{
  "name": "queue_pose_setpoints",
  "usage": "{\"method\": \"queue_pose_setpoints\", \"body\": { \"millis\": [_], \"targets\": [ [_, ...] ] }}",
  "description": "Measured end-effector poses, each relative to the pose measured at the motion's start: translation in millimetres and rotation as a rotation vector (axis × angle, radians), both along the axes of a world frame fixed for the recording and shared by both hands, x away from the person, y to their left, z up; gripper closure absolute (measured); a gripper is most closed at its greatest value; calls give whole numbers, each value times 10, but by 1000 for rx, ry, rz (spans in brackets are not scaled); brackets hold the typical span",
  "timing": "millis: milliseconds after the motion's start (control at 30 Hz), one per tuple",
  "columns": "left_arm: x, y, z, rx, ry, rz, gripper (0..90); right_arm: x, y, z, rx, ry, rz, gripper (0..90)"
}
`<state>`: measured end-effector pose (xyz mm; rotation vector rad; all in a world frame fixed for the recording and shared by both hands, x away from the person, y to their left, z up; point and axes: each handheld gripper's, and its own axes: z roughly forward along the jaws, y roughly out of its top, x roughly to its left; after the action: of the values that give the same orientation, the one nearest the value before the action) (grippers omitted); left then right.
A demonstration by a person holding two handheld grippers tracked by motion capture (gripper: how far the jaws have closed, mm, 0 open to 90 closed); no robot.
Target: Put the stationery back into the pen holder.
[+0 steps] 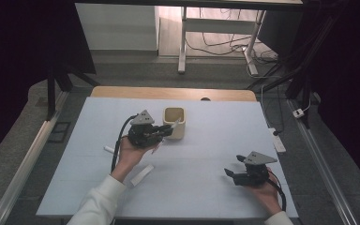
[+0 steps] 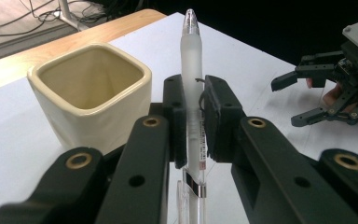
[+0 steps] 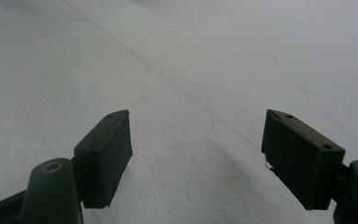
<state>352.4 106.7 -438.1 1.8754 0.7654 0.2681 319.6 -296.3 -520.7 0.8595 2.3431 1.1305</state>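
**Pen clamped beside the cream cup**

The left tool [image 2: 193, 121] is clenched on a frosted white pen [image 2: 192, 60], its two black pads pressing the barrel from either side. In the left gripper view the pen stands upright between the jaws, tip up, just beside the square cream cup [image 2: 91, 88]; whether it touches the cup I cannot tell. In the high view the left tool [image 1: 168, 130] sits at the cup's [image 1: 174, 123] near-left side, jaws pointing at it, on the pale counter [image 1: 206, 140].

The right tool [image 3: 198, 158] is released, jaws wide apart over bare counter with nothing between them. In the high view it rests well to the cup's near right [image 1: 232, 174]. Two more small white things lie on the counter near-left of the cup, one a short stick [image 1: 108, 149], the other a flat strip [image 1: 142, 174].
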Motion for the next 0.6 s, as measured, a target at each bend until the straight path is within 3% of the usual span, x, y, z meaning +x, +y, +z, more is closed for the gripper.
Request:
{"method": "queue_pose_setpoints", "body": {
  "millis": [600],
  "targets": [
    [-15,144,67,-34,-37,41,788,0,-1,0,4,-2,3,236]
  ]
}}
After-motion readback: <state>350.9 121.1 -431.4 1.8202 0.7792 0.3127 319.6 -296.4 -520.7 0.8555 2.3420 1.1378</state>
